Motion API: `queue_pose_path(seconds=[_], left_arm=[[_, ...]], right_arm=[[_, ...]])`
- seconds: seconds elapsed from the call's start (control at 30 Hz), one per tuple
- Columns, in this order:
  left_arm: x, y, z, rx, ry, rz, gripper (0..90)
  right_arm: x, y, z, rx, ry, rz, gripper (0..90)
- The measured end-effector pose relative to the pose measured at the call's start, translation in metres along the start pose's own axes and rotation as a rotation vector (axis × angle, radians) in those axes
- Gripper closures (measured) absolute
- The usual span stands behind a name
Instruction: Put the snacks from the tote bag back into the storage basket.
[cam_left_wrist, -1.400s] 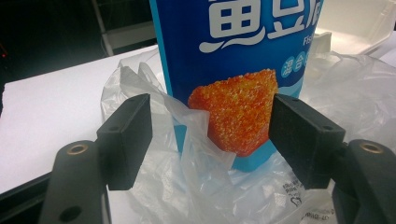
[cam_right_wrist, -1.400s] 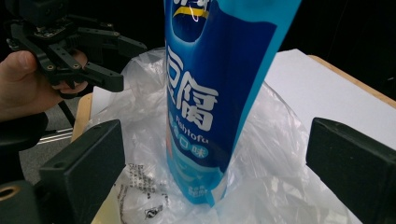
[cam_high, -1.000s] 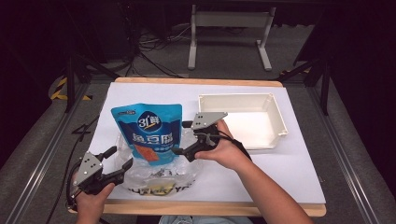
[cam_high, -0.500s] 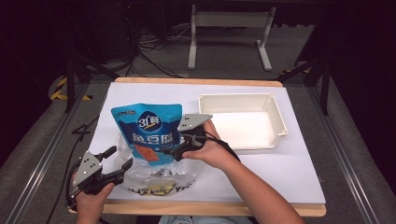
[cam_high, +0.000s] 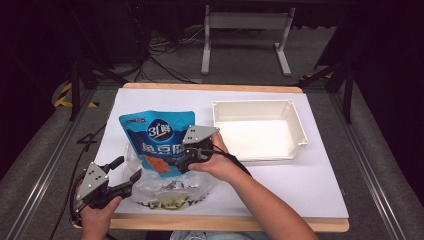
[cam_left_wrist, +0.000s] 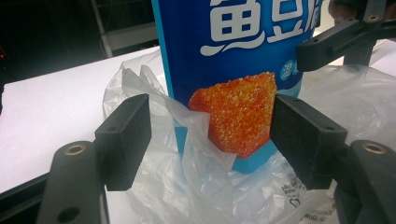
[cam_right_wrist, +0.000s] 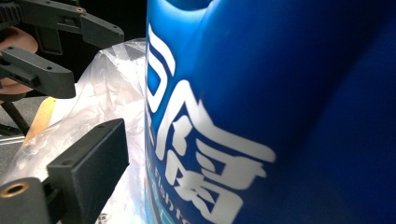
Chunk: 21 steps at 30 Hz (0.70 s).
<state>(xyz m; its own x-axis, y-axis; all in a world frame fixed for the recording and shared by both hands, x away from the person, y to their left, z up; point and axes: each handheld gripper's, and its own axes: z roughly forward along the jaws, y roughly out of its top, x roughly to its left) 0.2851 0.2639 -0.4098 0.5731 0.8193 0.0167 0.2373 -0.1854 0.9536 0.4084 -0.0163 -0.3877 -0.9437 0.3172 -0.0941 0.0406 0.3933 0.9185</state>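
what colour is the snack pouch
Blue with white lettering and an orange food picture; the snack pouch shows best in the left gripper view.

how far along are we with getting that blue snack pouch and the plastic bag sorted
Early. Done: the blue pouch stands with its lower end inside the clear plastic bag. In hand: the right gripper is at the pouch's side; the left gripper is open around the bag's edge. Left: the white bin holds nothing.
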Motion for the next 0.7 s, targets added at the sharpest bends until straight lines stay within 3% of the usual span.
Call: queue_pose_path(seconds=[0.2, 0.47, 0.6, 0.7], left_arm=[[0.0001, 0.0000, 0.0002, 0.001, -0.002, -0.001, 30.3], [0.0006, 0.0000, 0.0006, 0.006, -0.002, 0.003, 30.3], [0.0004, -0.0002, 0.0008, 0.006, -0.001, 0.000, 30.2], [0.0006, -0.0001, 0.0009, 0.009, -0.001, 0.001, 30.2]], right_arm=[[-0.0011, -0.0012, 0.0028, -0.022, -0.011, -0.009, 11.7], [-0.0012, -0.0049, 0.0063, 0.034, -0.014, -0.034, 14.8], [-0.0009, -0.0083, 0.0089, 0.045, 0.003, -0.028, 18.1], [0.0002, -0.0100, 0.0102, 0.062, 0.034, -0.025, 26.6]])
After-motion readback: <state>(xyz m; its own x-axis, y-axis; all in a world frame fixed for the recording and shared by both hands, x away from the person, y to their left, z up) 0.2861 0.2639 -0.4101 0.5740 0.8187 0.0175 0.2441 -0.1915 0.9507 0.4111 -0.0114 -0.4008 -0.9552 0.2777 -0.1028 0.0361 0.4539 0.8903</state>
